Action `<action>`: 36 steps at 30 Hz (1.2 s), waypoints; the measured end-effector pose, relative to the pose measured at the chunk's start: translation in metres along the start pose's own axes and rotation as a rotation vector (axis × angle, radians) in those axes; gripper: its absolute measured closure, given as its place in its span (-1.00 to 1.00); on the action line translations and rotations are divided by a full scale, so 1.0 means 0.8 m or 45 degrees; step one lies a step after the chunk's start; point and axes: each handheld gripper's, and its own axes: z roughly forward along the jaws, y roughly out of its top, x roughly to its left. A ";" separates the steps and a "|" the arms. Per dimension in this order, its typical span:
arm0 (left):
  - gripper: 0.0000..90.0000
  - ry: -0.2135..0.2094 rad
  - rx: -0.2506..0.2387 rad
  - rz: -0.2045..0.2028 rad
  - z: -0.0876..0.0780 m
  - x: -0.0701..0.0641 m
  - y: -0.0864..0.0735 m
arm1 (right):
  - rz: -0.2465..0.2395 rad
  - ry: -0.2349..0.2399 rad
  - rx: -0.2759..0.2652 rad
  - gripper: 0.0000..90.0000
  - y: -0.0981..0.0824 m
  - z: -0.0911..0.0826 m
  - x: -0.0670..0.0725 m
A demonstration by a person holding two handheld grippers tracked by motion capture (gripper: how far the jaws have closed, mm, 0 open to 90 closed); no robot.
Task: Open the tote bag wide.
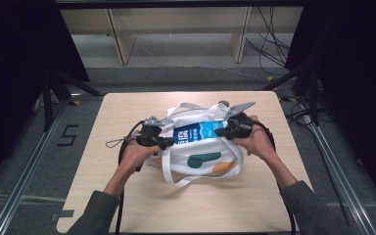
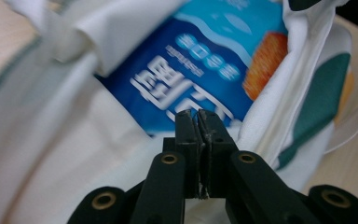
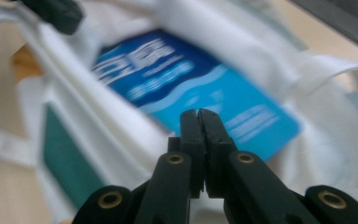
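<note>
1. Your left gripper (image 1: 169,142) sits at the left edge of the white tote bag (image 1: 196,164), with its jaws pressed together. In the left gripper view a thin edge of white cloth seems caught between them, but you cannot tell this for sure.
2. Your right gripper (image 1: 221,131) is at the bag's right edge, facing the left one across the bag's mouth. Its jaws are also pressed together, and whether they pinch cloth is unclear.
3. The blue packet (image 1: 196,133) lies between your two grippers, inside the open mouth of the bag. It is just ahead of both sets of jaws, its white lettering showing.
4. In the left gripper view, the packet (image 2: 200,65) fills the space beyond the jaw tips, and an orange patch (image 2: 265,63) on it shows to the right of them.
5. White bag folds crowd both sides of each gripper. A green shape (image 1: 203,159) printed on the bag faces you, below the packet.
6. The bag's white straps (image 1: 176,176) loop out on the worktop (image 1: 127,196) on your side of the grippers, with another strap (image 1: 188,106) beyond them.
7. A dark cable with a small loop (image 1: 113,143) trails on the worktop just left of your left gripper.
8. Beyond the worktop, pale wooden shelf legs (image 1: 120,41) stand on the floor, well apart from both grippers.
</note>
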 end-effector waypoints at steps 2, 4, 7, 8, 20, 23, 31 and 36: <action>0.93 -0.020 0.008 0.006 -0.002 -0.005 -0.008 | -0.030 0.013 0.012 1.00 -0.008 -0.002 0.008; 0.94 -0.014 0.047 -0.001 0.007 -0.003 -0.028 | -0.025 0.049 0.116 1.00 -0.036 0.002 0.030; 0.98 -0.028 0.047 -0.056 0.021 -0.006 -0.040 | -0.075 0.067 0.275 1.00 -0.052 0.035 0.048; 0.98 -0.028 0.047 -0.056 0.021 -0.006 -0.040 | -0.101 0.047 0.246 1.00 -0.049 0.036 0.047; 0.91 0.093 -0.090 -0.029 0.008 0.001 -0.001 | -0.023 -0.098 0.002 0.99 -0.010 0.009 0.015; 0.91 0.123 -0.027 -0.028 0.025 0.011 0.001 | 0.015 -0.083 0.013 1.00 -0.015 0.014 0.009; 0.98 0.126 0.144 0.011 0.000 0.026 -0.026 | 0.044 0.015 0.134 1.00 -0.068 0.003 0.022; 0.91 0.154 0.078 0.031 -0.001 0.015 -0.007 | -0.027 -0.029 0.097 1.00 -0.052 -0.001 0.024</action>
